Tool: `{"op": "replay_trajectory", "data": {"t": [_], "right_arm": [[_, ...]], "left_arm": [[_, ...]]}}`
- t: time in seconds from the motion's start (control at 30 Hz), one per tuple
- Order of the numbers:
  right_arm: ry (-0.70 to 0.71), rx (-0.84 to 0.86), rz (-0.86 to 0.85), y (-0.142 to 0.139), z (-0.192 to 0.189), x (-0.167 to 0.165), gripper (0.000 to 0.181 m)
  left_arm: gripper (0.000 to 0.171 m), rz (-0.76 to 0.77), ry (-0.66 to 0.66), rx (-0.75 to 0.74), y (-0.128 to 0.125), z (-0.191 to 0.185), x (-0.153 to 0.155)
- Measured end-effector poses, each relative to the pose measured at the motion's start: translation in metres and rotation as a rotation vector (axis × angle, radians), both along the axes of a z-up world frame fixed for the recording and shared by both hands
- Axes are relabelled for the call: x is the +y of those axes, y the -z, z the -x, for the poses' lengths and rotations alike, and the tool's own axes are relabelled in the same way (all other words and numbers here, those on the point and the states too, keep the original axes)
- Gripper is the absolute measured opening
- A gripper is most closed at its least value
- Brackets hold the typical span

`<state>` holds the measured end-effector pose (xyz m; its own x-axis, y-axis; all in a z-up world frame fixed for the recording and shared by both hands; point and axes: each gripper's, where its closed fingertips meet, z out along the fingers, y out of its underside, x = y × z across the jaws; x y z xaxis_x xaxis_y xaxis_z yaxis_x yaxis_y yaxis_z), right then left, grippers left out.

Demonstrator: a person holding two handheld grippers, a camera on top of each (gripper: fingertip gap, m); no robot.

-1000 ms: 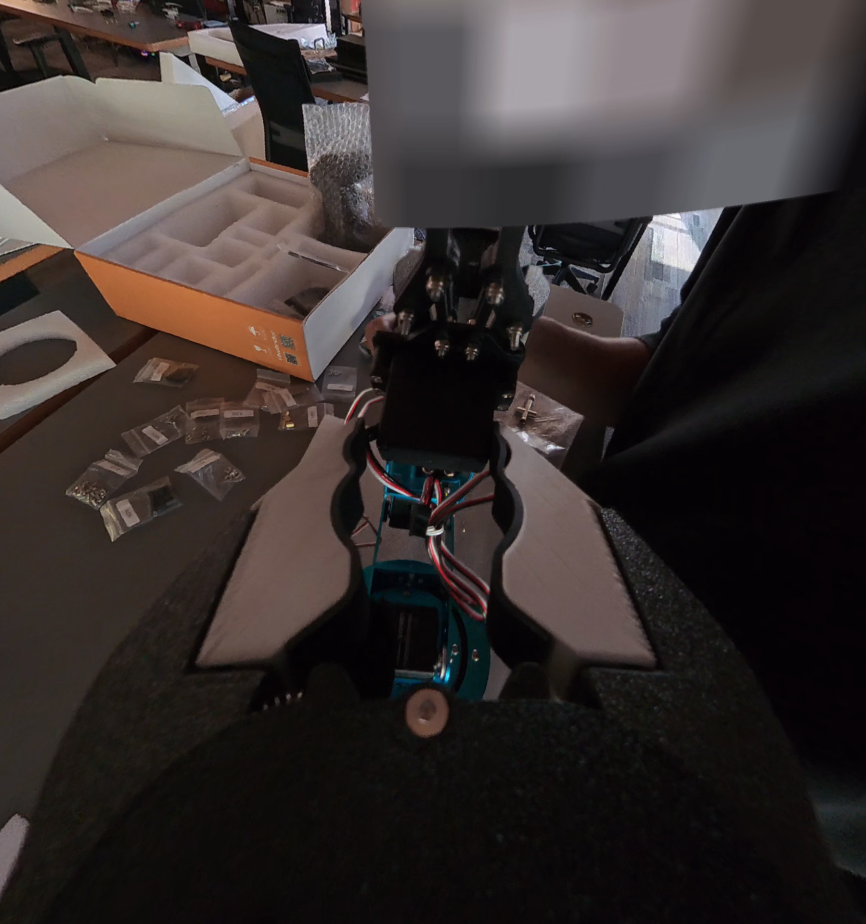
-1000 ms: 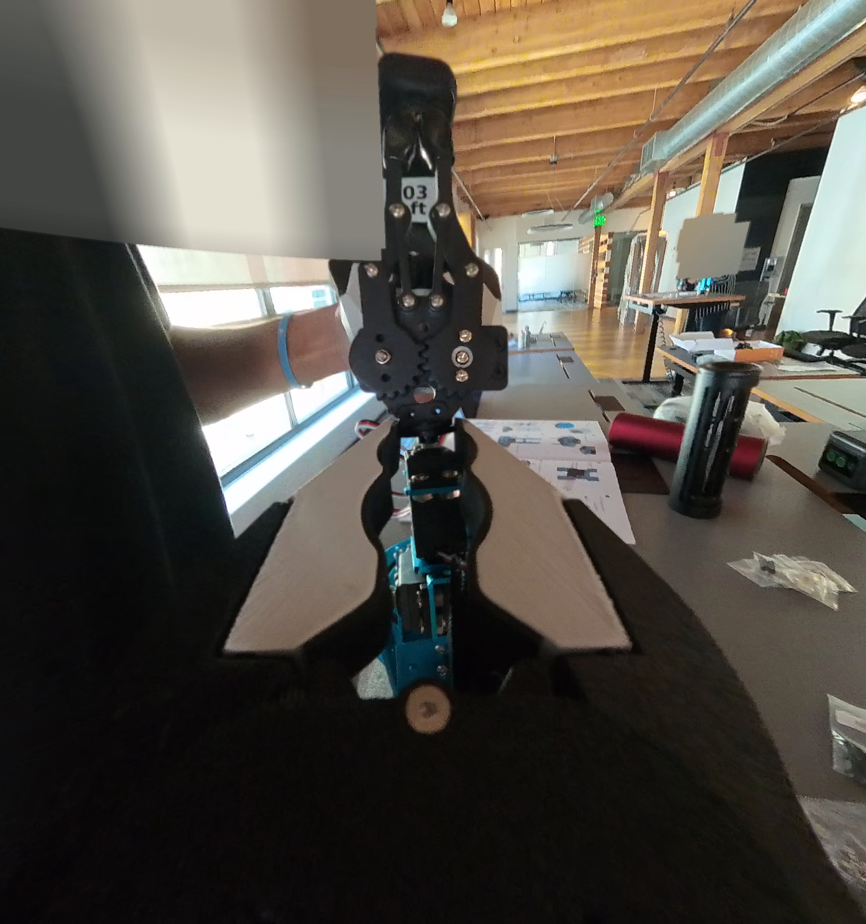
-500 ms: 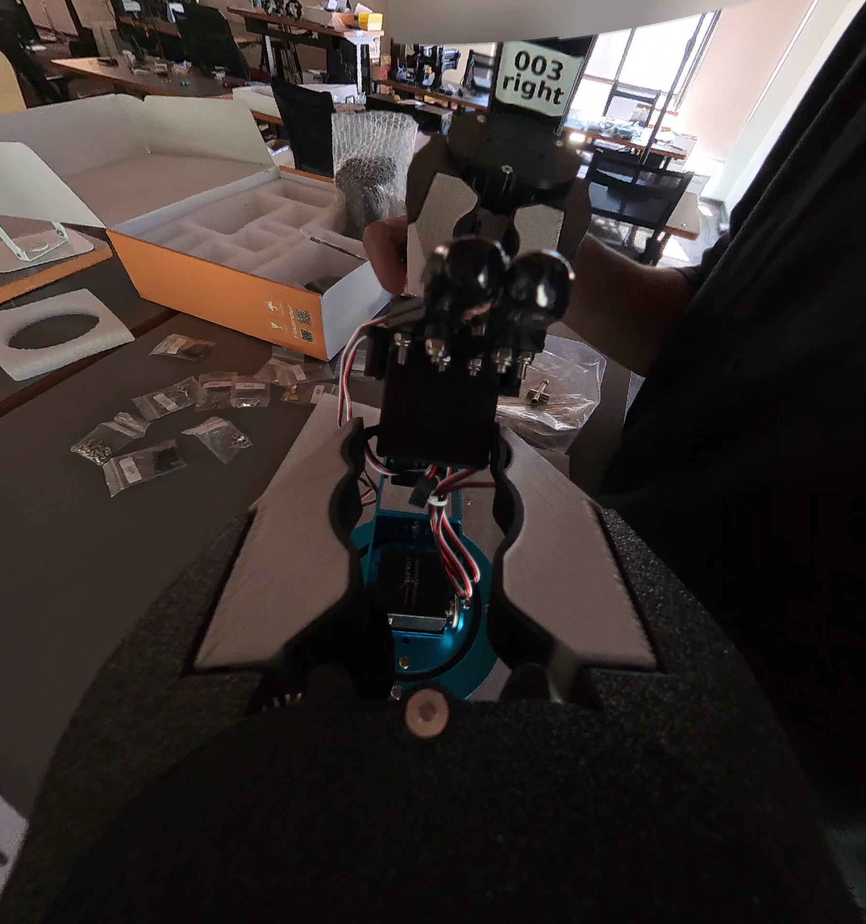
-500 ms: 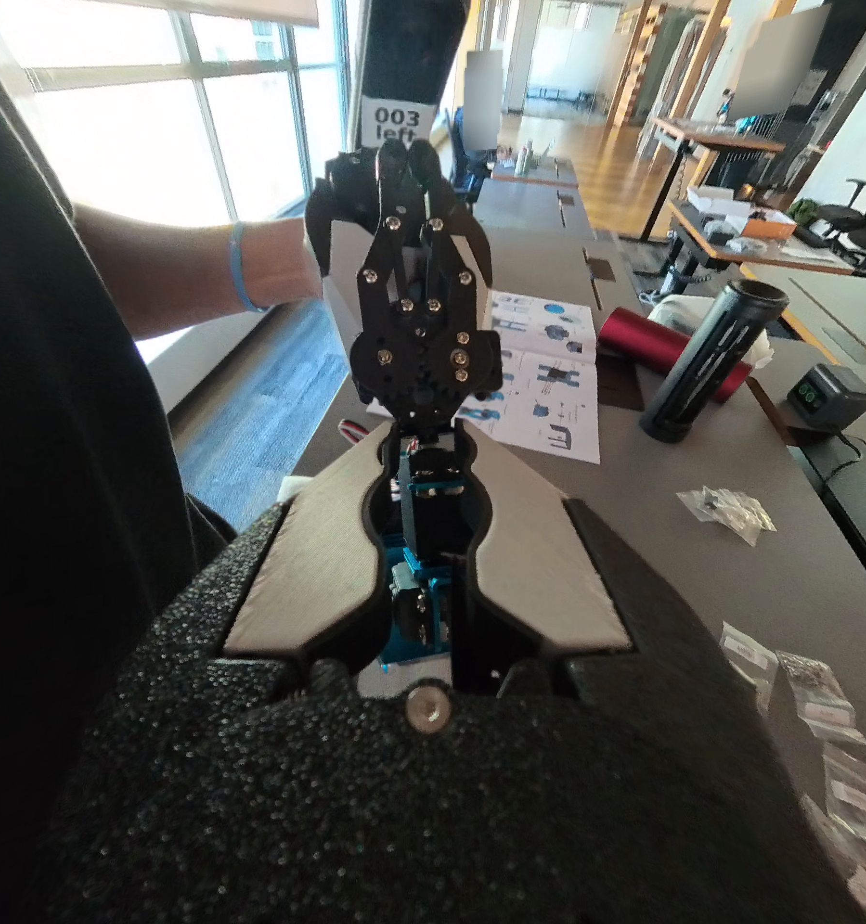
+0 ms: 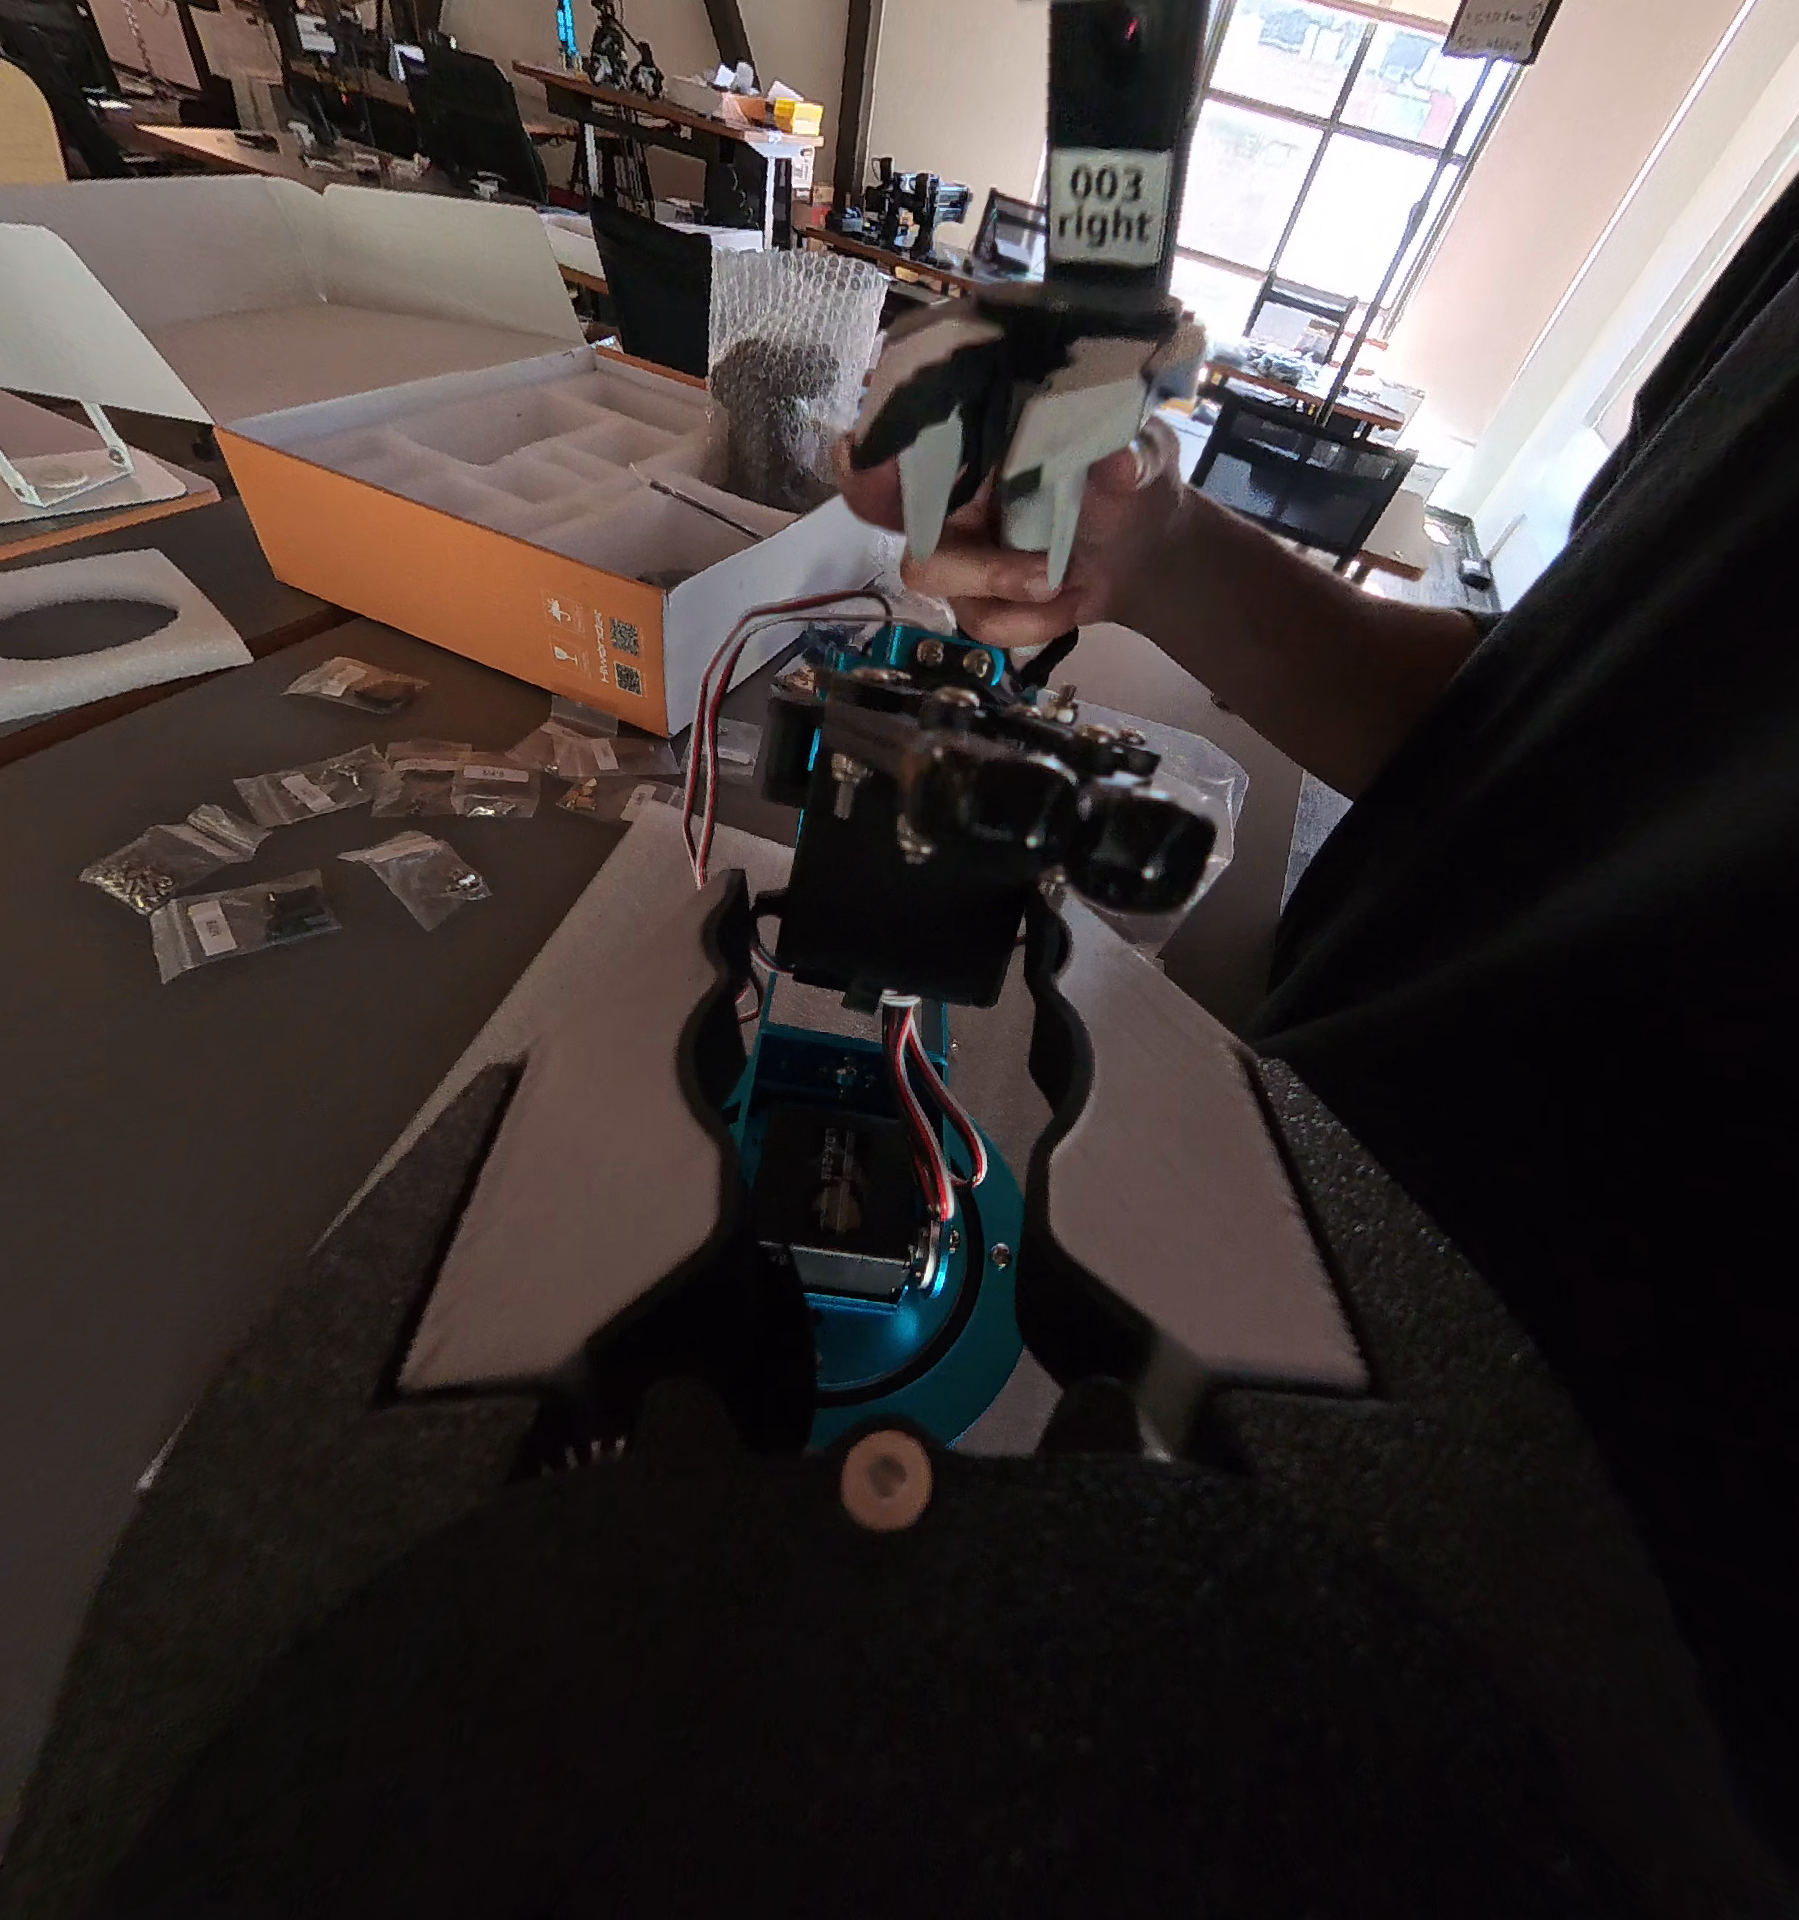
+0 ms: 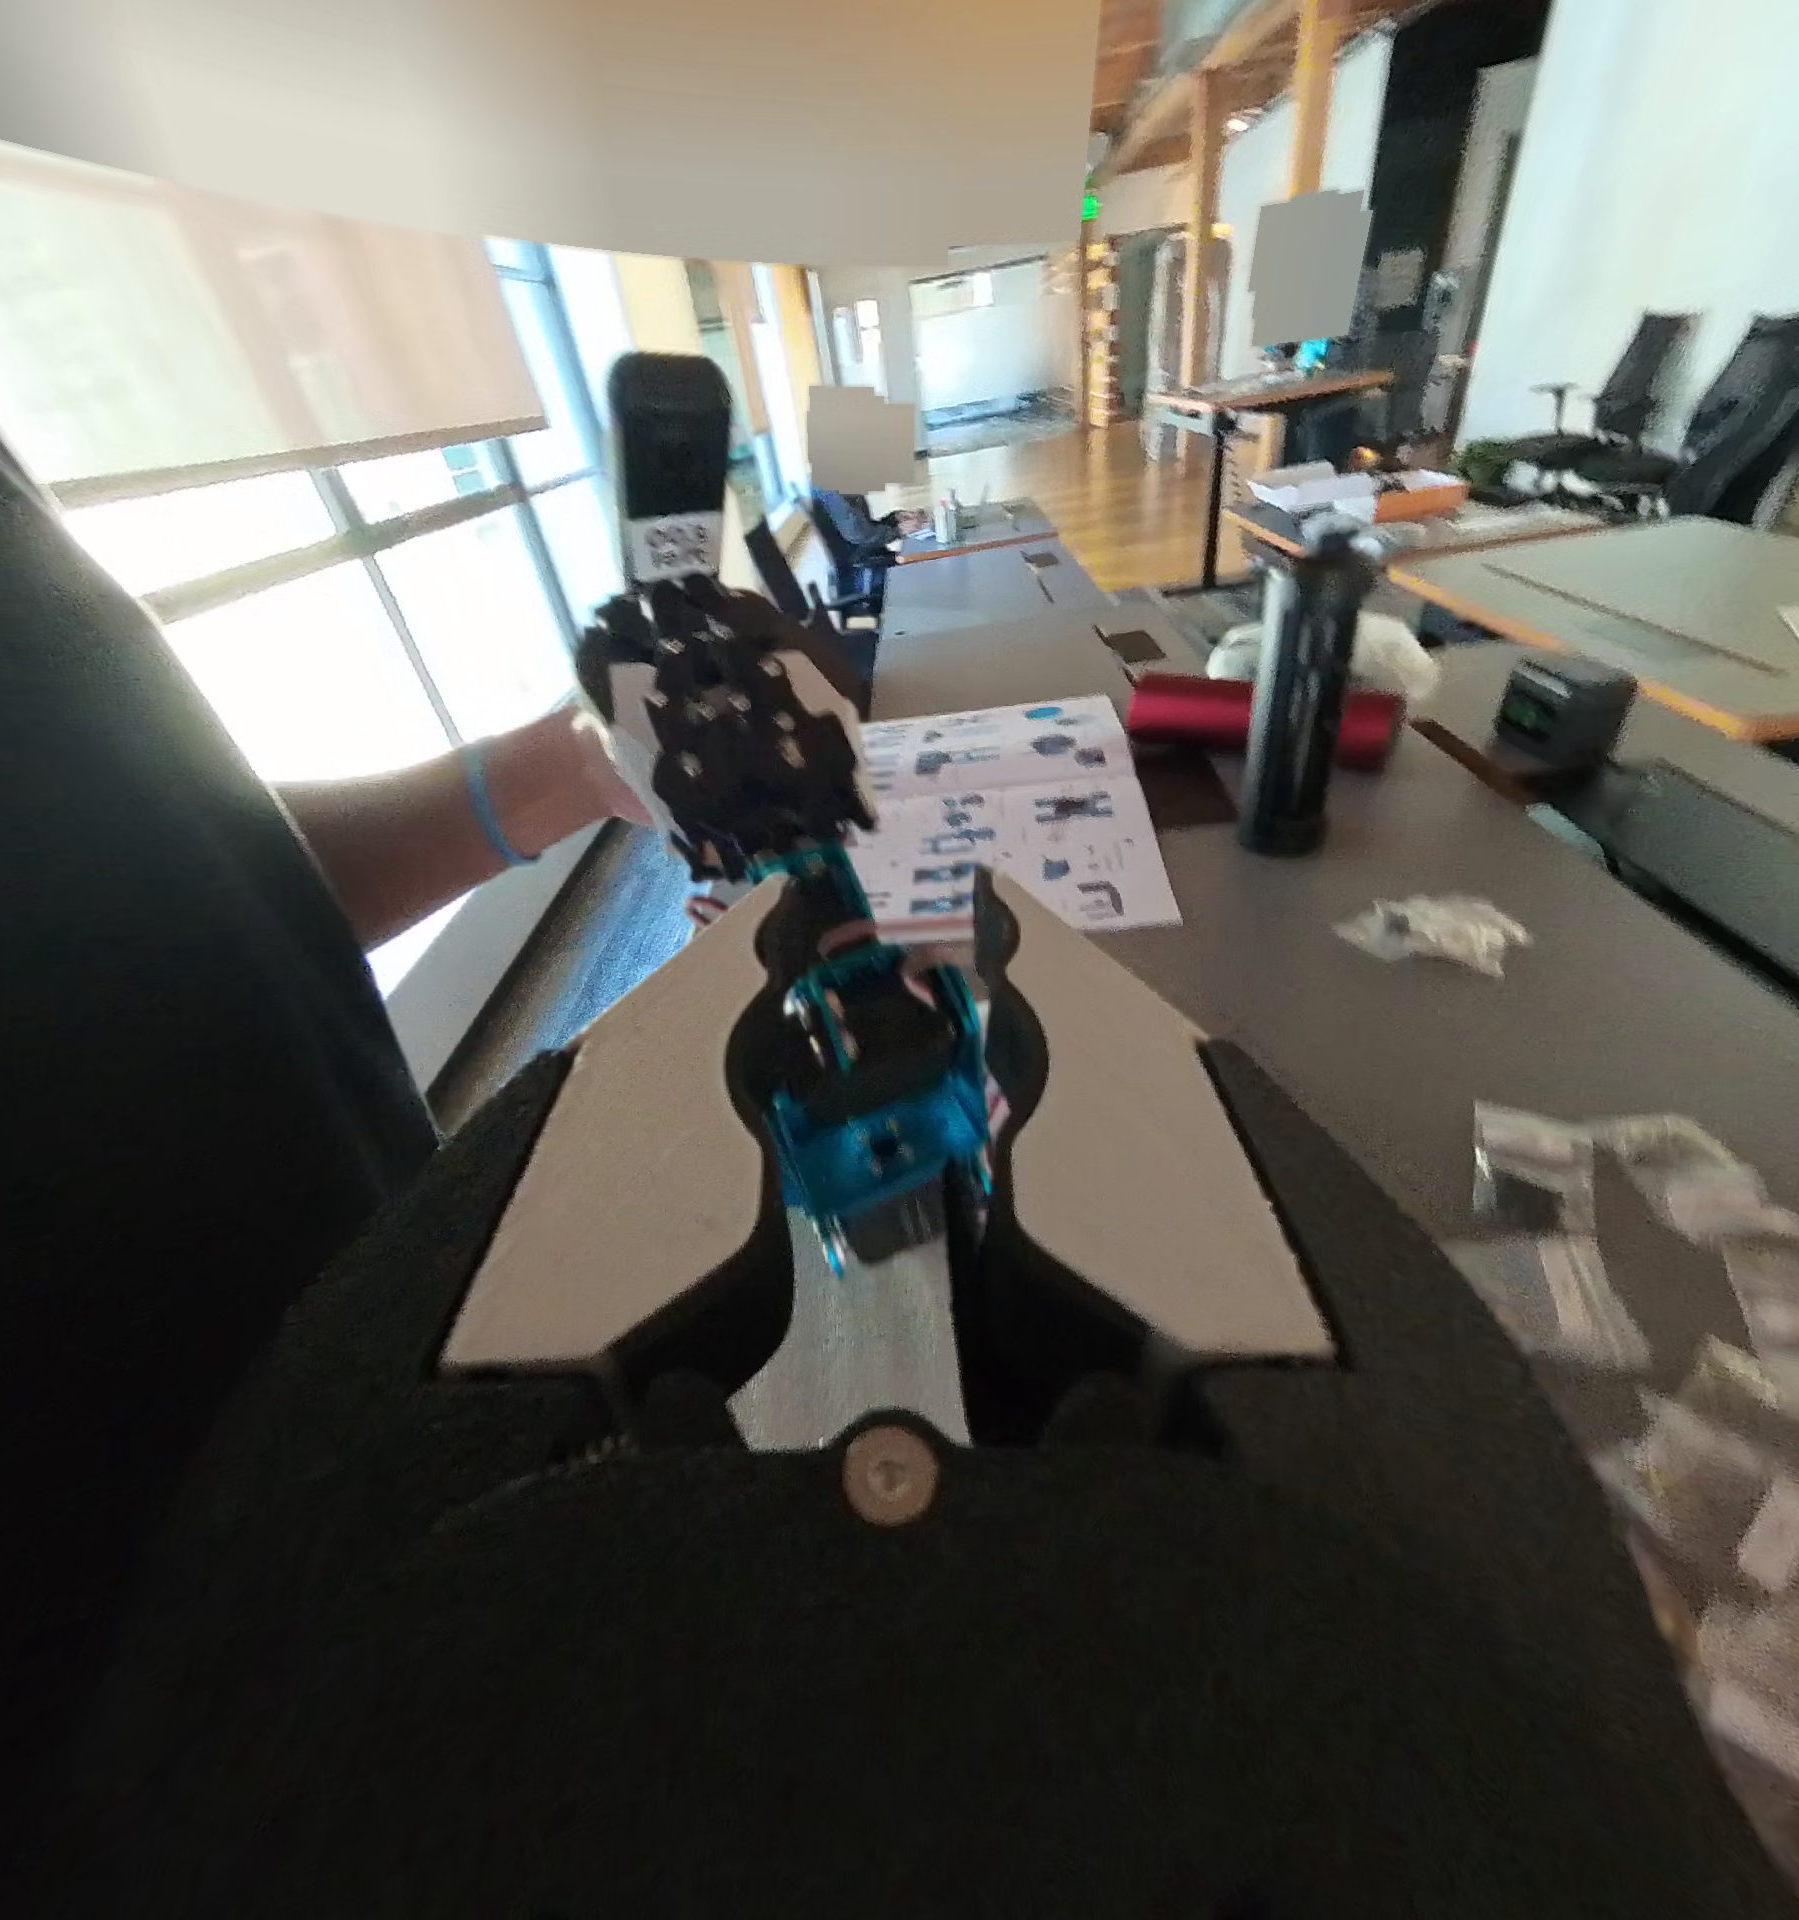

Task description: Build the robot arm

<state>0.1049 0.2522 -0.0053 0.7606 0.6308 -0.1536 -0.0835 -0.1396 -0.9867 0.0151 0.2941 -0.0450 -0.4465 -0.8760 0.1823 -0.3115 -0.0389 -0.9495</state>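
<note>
A small blue-and-black robot arm kit (image 5: 874,1195) with red-white wires is held over the dark table (image 5: 147,1195). My left gripper (image 5: 884,914) is shut on its black servo block; its blue round base lies between my fingers and its black claw (image 5: 1040,821) tips right. My right gripper (image 5: 988,561), held by a hand, hangs above the arm's blue top, apart from it. In the blurred right wrist view, my right gripper (image 6: 879,904) stands open around the blue bracket (image 6: 874,1132). The claw (image 6: 739,748) and left gripper's white fingers (image 6: 627,727) lie beyond.
An open orange-and-white box with a foam insert (image 5: 438,520), a bubble-wrapped item (image 5: 791,343), a foam piece with a hole (image 5: 74,634) and small part bags (image 5: 240,914) lie left. An instruction sheet (image 6: 1020,810), black cylinder (image 6: 1300,707) and red roll (image 6: 1186,717) lie right. My right fingertips sit around 12 cm from my left ones. The left tips stand about 10 cm off the blue bracket (image 6: 874,1132).
My right gripper's jaws have spread and it has drawn up and back off the small arm. The arm's claw has tipped over to the right. My left gripper keeps its hold.
</note>
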Motion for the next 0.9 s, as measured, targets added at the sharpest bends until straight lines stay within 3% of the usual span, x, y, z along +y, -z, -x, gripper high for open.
{"op": "replay_trajectory", "data": {"t": [0.13, 0.2, 0.5, 0.9], "right_arm": [[0.015, 0.019, 0.118, 0.047, 0.001, -0.008, 0.033], [0.014, 0.093, 0.091, 0.044, 0.004, -0.013, 0.030], [-0.034, 0.144, 0.127, 0.051, 0.016, -0.012, 0.033], [-0.046, 0.136, 0.116, 0.046, 0.019, -0.002, 0.034]], "left_arm": [[0.054, -0.014, 0.009, 0.010, 0.005, -0.001, -0.005], [0.054, -0.015, 0.003, 0.018, 0.007, -0.001, -0.006], [0.053, 0.002, -0.036, 0.025, 0.016, 0.002, 0.000], [0.047, 0.023, -0.050, 0.060, 0.037, 0.007, 0.007]]}}
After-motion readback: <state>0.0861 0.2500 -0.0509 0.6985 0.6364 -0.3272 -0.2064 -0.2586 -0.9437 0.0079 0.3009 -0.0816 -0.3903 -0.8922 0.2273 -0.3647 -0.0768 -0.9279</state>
